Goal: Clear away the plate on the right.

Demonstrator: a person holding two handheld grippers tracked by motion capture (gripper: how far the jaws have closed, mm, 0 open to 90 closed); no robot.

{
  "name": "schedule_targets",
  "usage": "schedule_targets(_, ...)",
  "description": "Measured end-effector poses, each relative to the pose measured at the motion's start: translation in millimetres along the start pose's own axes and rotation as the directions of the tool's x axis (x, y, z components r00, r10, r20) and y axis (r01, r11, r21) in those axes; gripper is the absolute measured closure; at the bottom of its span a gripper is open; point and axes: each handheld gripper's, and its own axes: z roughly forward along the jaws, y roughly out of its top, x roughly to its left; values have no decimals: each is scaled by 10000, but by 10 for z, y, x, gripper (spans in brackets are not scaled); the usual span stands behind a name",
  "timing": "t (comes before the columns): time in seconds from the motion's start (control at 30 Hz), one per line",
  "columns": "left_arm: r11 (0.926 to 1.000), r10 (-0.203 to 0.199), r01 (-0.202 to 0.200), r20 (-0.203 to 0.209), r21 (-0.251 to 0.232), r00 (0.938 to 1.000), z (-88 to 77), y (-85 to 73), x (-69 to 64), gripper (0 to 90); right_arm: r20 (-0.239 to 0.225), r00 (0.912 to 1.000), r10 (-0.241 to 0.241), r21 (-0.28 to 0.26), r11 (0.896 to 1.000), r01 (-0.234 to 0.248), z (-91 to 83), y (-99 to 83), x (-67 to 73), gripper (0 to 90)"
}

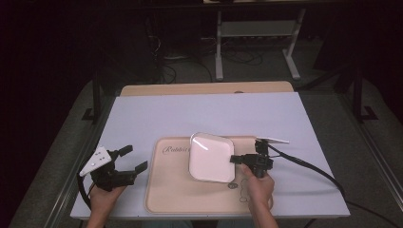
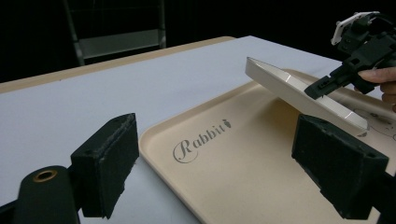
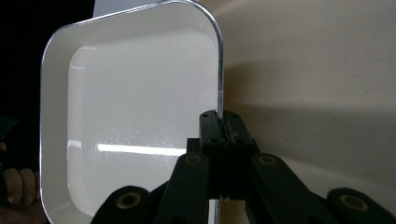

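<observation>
— Any writing to read?
— "Rabbit" in dark script on the far left part of the beige rectangular plastic tray [image 2: 243, 186], which lies on the pale sheet-covered table [image 1: 157, 114].
— And the dish?
— A glossy white square plate [image 1: 211, 156] with rounded corners, tilted above the tray. The right gripper [image 1: 236, 159] has its jaws clamped on the plate's right rim.
— The other one?
— The left gripper [image 1: 134, 159] sits left of the tray, jaws spread apart, grasping nothing.

Overhead and tool views, shared tray [image 1: 209, 199]
</observation>
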Motion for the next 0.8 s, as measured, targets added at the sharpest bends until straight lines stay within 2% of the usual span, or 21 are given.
schedule_targets(0.33, 10000, 19, -19, -12, 6, 10000, -1, 2, -4, 143, 196, 9998, -13, -82, 10000, 15, -6, -25, -1, 880)
schedule_targets(0.43, 10000, -1, 1, -1, 7, 10000, 1, 1, -1, 143, 392, 9992, -20, -115, 9999, 25, -23, -27, -5, 875)
schedule_targets(0.8, 10000, -9, 9, 10, 33, 10000, 8, 0, -9, 143, 469, 9988, 113, -186, 9998, -104, -31, -47, -60, 866)
